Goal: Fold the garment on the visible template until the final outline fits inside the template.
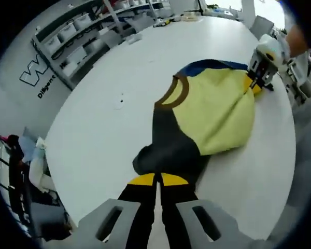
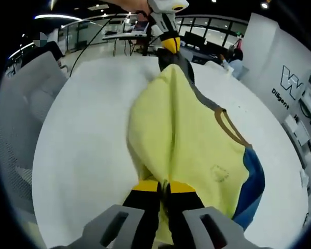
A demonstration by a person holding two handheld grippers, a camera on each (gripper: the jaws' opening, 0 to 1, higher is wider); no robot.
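Note:
A garment with a yellow body, dark grey part, brown collar and blue edge lies stretched on the white table. My left gripper is shut on the dark grey end of the garment. The right gripper is seen across the table, pinching the far yellow end. In the right gripper view, my right gripper is shut on bunched yellow fabric, and the left gripper holds the opposite grey end. The blue part hangs at the right.
Shelving with bins lines the wall beyond the table. Chairs stand at the far end. A rack with clothes stands at the left. A grey chair and desks with screens surround the table. A person's hand holds the right gripper.

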